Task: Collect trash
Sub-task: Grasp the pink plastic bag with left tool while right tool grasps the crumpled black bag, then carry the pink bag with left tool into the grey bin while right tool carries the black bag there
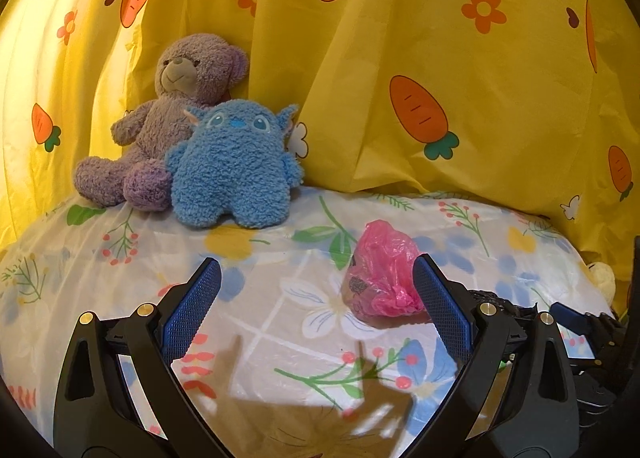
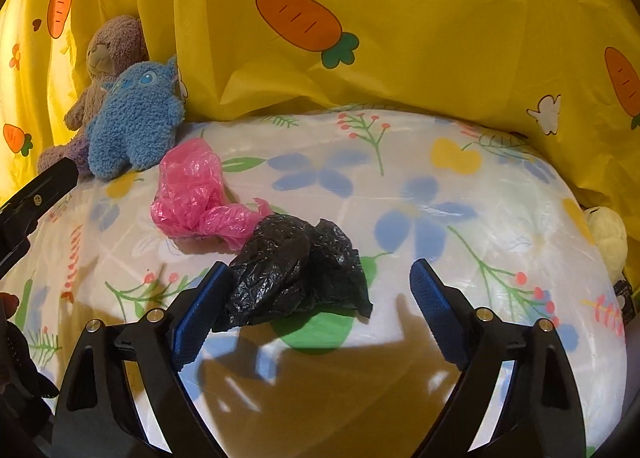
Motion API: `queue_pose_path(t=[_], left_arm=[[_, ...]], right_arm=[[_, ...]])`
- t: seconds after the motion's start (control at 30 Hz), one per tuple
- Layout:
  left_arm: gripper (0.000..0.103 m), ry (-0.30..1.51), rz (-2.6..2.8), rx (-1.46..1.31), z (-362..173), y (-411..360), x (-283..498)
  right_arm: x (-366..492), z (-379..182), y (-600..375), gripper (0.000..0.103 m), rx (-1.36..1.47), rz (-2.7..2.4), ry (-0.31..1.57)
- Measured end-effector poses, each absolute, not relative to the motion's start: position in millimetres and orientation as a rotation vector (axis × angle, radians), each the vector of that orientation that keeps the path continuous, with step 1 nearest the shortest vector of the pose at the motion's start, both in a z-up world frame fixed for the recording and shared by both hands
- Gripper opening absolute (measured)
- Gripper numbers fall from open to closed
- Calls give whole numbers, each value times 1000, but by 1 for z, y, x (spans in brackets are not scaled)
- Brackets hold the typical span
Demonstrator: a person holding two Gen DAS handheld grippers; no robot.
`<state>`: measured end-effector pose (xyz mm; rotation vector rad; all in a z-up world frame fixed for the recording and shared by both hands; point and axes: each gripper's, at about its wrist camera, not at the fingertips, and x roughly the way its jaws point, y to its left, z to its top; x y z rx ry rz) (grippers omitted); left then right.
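**Right wrist view: two crumpled bags lying loose, nothing gathered so far**

Right wrist view first: crumpled black plastic bag (image 2: 296, 270) on the floral plastic sheet (image 2: 460, 186), inside the spread jaws of the right gripper (image 2: 316, 290). Left pad touching or just beside the bag's left lobe, hard to tell which; right pad well apart from it. Jaws wide, not clamped on anything. Crumpled pink plastic bag (image 2: 196, 194) just beyond and to the left, its tail touching the black bag.

Left wrist view: same pink bag (image 1: 380, 274) right of centre, partly hidden behind the right pad of the left gripper (image 1: 316, 290). Jaws spread wide and empty there too, with bare sheet between the pads.

Progress, as a judgement: barely begun. Both pieces of trash on the sheet, none lifted, no bin or collecting bag in either view. Left to do: closing on each bag, carrying off, dropping somewhere unseen.

Room for moving: open sheet to the right and near side of the black bag. Blue plush toy (image 2: 132, 122) and brown teddy bear (image 2: 108, 58) at the far left, near the pink bag but apart from it. Yellow carrot-print curtain (image 2: 400, 18) hanging along the far edge. Small cream plush (image 2: 608, 234) at the right edge. Glossy, wrinkled sheet likely to lift with a low pinch.
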<state>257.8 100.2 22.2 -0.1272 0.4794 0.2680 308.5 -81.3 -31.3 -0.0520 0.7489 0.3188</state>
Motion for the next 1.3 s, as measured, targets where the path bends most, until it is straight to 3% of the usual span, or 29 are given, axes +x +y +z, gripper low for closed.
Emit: queue_pose_path(t=[0.07,0.13,0.2,0.3,0.47,0.6,0.87,1.13,1.3], left_arm=[[95,475,227,-125,21,96,263],[95,480,193,-123,19,91,269],[95,488,160,-116,15,84,276],[95,504,139,-81,10,77,287],[89,571,92,-82,-5,75,311],[76,669,35,-89,-26,69,326],[68,797,-73,-45,-43,49,324],[35,797,-102,21,-40,27,305],[28,779,-109,51,-33,13,288]], right_arm=[[314,-38,-74,74,-65,327,779],[319,-46,-71,59,-69,330,827],[322,-53,-73,17,-53,350,866],[318,-51,-85,7,-35,350,852],[308,-36,-110,5,-21,335,806],[293,-31,-131,5,-36,303,782],[273,-26,-162,5,-18,281,766],[247,-21,-172,5,-16,285,750],[224,-16,-179,4,-17,290,730]])
